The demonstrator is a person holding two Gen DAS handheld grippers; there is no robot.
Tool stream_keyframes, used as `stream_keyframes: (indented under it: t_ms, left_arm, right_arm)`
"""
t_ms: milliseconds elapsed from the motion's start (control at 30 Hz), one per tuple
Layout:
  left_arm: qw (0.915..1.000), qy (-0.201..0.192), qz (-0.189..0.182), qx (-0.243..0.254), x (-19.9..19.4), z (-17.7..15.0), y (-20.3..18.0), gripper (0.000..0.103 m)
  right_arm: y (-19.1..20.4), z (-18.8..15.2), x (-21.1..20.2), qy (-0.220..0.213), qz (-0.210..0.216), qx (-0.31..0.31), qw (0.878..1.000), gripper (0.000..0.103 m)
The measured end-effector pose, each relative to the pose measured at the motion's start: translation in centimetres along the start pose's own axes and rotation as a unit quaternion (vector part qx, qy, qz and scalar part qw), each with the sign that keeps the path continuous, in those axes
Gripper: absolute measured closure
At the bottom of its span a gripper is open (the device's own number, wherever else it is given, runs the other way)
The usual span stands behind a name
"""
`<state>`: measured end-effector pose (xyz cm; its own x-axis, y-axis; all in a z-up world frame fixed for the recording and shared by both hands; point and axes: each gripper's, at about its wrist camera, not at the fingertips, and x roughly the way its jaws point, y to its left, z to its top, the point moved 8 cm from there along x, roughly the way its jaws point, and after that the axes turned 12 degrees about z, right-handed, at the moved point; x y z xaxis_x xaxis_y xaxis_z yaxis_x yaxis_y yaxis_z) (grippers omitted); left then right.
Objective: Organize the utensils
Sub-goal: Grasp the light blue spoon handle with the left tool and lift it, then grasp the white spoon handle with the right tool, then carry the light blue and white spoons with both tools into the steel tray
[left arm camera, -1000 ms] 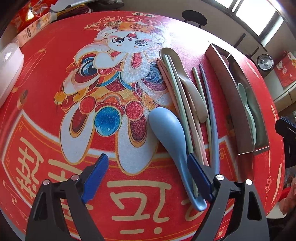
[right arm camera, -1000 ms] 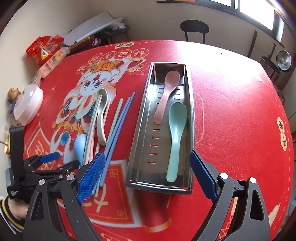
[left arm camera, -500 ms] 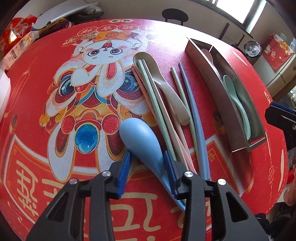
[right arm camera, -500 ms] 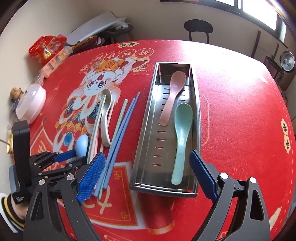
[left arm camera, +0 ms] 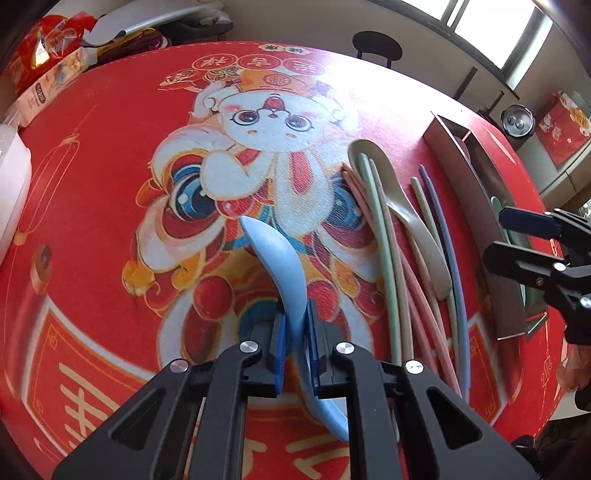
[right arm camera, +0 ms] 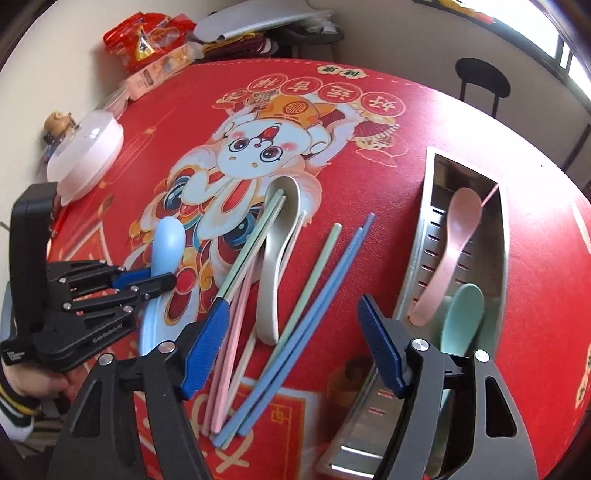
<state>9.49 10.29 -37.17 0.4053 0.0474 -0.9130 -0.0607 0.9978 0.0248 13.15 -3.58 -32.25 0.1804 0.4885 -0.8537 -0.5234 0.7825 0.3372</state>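
round table under a red printed cloth (right arm camera: pixel 424 122) bearing a cartoon rabbit figure and gold characters. left gripper (left arm camera: pixel 295 332), black frame with blue pads: jaws closing and nearly together, the pads pressing both sides of the handle of a light blue plastic soup spoon (left arm camera: pixel 275 258); the spoon's bowl sticks out ahead of the fingers, its handle end runs back beneath the gripper frame; whether the spoon is clear of the cloth cannot be told. right gripper (right arm camera: pixel 295 347), same make: jaws closing yet wide apart, gripping nothing; between the pads, lower down on the cloth, lie the near ends of the loose chopsticks. loose utensils, mid-table, just beside one another: one grey-beige plastic soup spoon (right arm camera: pixel 275 258), bowl away from the cameras; a pale green chopstick pair (right arm camera: pixel 255 243) laid across that spoon's bowl; a pink chopstick pair (right arm camera: pixel 236 332) alongside; a single pale green chopstick (right arm camera: pixel 314 280); a blue chopstick pair (right arm camera: pixel 328 280), the outermost toward the tray. long stainless steel utensil tray with slotted floor (right arm camera: pixel 430 236), to the right of the loose set: holds a pink plastic spoon (right arm camera: pixel 450 251) and a mint green plastic spoon (right arm camera: pixel 465 314), the pink handle end overlapping the green one. table's far left edge: a white lidded round container (right arm camera: pixel 88 147), a small figurine (right arm camera: pixel 59 123), a red snack bag (right arm camera: pixel 147 35).
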Motion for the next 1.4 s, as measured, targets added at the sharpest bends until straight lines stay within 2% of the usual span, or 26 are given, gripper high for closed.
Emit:
stream_keyframes:
  t_ms: [67,167,300,367,433,667,833,1033,1067,1400]
  left_arm:
    - [1.0,-0.002,-0.002,-0.006,0.4,0.8,1.0,0.092]
    - [0.9997,-0.005,-0.018,-0.017,0.8,1.7,2.0,0.092]
    - [0.9991,-0.008,-0.034,-0.027,0.7,1.7,2.2,0.092]
    - [0.9988,-0.009,-0.039,-0.029,0.5,1.3,2.1,0.092]
    - [0.9984,-0.009,-0.046,-0.032,0.3,0.9,2.0,0.092]
    - [0.9987,-0.007,-0.045,-0.024,-0.4,-0.7,1.6,0.092]
    - [0.9989,-0.015,-0.039,-0.022,-0.3,-0.6,1.4,0.092]
    - [0.998,-0.012,-0.046,-0.04,0.0,0.1,1.6,0.092]
    - [0.9978,-0.01,-0.048,-0.045,0.1,0.2,1.7,0.096]
    - [0.9946,-0.008,-0.068,-0.077,-1.0,-0.2,2.0,0.097]
  right_arm:
    - [0.1,0.7,1.3,0.015,0.009,0.003,1.0,0.051]
    - [0.1,1.2,3.3,0.039,0.017,0.014,0.999,0.067]
    - [0.1,1.1,5.2,0.062,0.023,0.029,0.997,0.074]
    - [0.1,0.9,5.8,0.068,0.028,0.038,0.997,0.084]
    - [0.2,0.7,6.1,0.068,0.032,0.047,0.996,0.088]
    - [0.2,0.8,6.3,0.056,0.035,0.06,0.996,0.089]
    - [0.2,1.2,6.6,0.048,0.039,0.069,0.996,0.089]
    - [-0.1,1.6,6.6,0.031,0.049,0.086,0.995,0.089]
    - [-0.1,1.5,6.5,0.028,0.043,0.085,0.995,0.089]
    - [0.0,0.1,3.9,-0.011,0.052,0.114,0.992,0.089]
